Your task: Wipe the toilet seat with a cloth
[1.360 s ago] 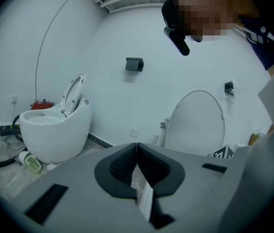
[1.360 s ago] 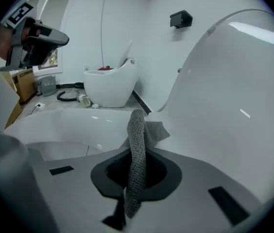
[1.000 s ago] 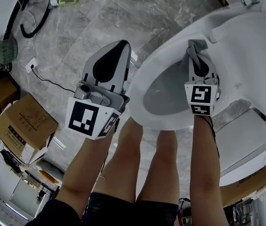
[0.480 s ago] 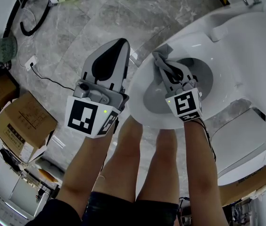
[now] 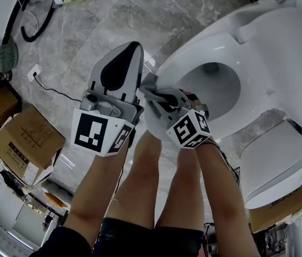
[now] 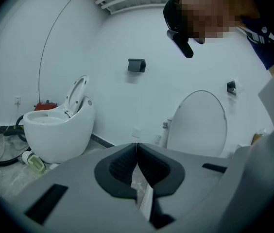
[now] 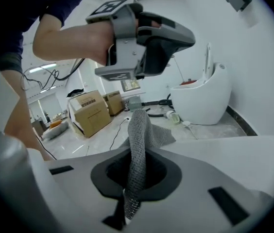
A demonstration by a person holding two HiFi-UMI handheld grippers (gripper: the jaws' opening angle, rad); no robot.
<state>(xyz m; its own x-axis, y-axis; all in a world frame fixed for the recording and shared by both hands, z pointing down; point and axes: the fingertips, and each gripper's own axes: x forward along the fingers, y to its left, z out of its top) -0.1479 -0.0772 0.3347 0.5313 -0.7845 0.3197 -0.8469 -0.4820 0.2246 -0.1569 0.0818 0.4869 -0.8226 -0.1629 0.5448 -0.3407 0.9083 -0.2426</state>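
The white toilet seat (image 5: 194, 59) rings the bowl at the right of the head view. My right gripper (image 5: 155, 93) is shut on a grey mesh cloth (image 5: 149, 88) and presses it on the seat's near-left rim. In the right gripper view the cloth (image 7: 138, 144) runs up between the jaws and folds over onto the white seat (image 7: 234, 152). My left gripper (image 5: 133, 47) hovers over the floor just left of the seat, shut with nothing in it. Its pads (image 6: 149, 165) meet in the left gripper view, and the raised toilet lid (image 6: 197, 125) stands beyond.
Cardboard boxes (image 5: 27, 142) stand at the left, with a cable and plug (image 5: 36, 74) and a black hose (image 5: 29, 32) on the marble floor. A second toilet (image 6: 59, 130) stands by the wall. The person's legs (image 5: 151, 186) are close against the bowl's front.
My right gripper has swept the cloth from the far right of the bowl across to the seat's near-left rim. The left gripper has barely moved.
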